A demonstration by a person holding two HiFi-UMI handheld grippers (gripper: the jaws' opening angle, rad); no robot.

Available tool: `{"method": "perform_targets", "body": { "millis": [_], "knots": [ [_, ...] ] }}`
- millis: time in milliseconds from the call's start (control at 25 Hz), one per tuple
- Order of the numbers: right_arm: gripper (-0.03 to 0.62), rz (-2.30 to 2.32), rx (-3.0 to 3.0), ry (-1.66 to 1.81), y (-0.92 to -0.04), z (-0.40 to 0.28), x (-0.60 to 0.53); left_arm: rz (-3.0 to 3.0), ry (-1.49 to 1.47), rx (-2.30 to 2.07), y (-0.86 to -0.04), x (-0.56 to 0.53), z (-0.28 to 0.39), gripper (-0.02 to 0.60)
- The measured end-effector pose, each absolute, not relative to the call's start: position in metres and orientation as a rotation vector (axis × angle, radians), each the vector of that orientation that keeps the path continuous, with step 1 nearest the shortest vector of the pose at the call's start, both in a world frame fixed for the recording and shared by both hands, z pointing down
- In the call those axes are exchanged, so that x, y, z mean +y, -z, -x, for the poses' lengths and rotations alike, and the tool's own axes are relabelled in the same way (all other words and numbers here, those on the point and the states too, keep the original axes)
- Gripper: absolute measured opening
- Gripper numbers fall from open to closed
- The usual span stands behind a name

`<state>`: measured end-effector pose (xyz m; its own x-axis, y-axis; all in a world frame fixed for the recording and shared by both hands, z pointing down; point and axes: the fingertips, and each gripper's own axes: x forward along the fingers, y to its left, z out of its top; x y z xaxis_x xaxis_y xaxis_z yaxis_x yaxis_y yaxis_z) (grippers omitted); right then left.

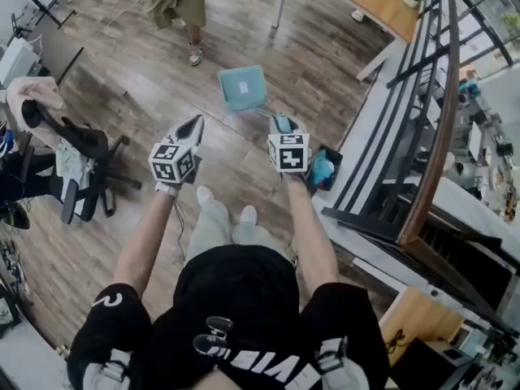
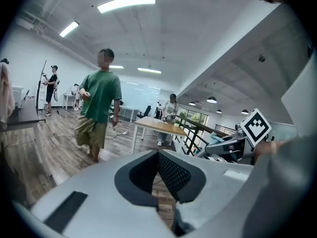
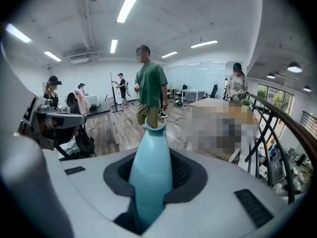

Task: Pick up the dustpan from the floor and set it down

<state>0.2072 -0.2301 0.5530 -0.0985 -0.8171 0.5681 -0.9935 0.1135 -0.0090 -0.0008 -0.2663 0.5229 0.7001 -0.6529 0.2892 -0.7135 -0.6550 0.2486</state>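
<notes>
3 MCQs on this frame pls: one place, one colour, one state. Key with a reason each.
1. What carries the dustpan?
A) left claw
B) right claw
C) the wooden table

2. Dustpan colour?
A) red
B) teal
C) yellow

3. Left claw's state?
A) empty
B) clamped on the handle
C) clamped on a chair

Key:
1 B, the right gripper view shows the right claw's jaws closed on the handle.
2 B, the pan looks teal in the head view and the handle teal in the right gripper view.
3 A, the left gripper view shows only floor past the left claw's jaws.
</notes>
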Motion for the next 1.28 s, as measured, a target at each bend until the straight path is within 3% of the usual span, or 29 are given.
{"method": "perform_targets", "body": {
  "millis": [480,1280],
  "knots": [
    [0.084,-1.776,-2.069,-0.441,-0.485,-0.228,-0.18,-2.633,-0.219,-1.105,-0.475,-0.224,-0.021,-0.002],
    [0.086,-1.717,-2.098,-0.431,-0.5,-0.232,-0.162,-2.585,-0.254,-1.168,-0.48,-0.199,-0.011,-0.003]
  ]
}}
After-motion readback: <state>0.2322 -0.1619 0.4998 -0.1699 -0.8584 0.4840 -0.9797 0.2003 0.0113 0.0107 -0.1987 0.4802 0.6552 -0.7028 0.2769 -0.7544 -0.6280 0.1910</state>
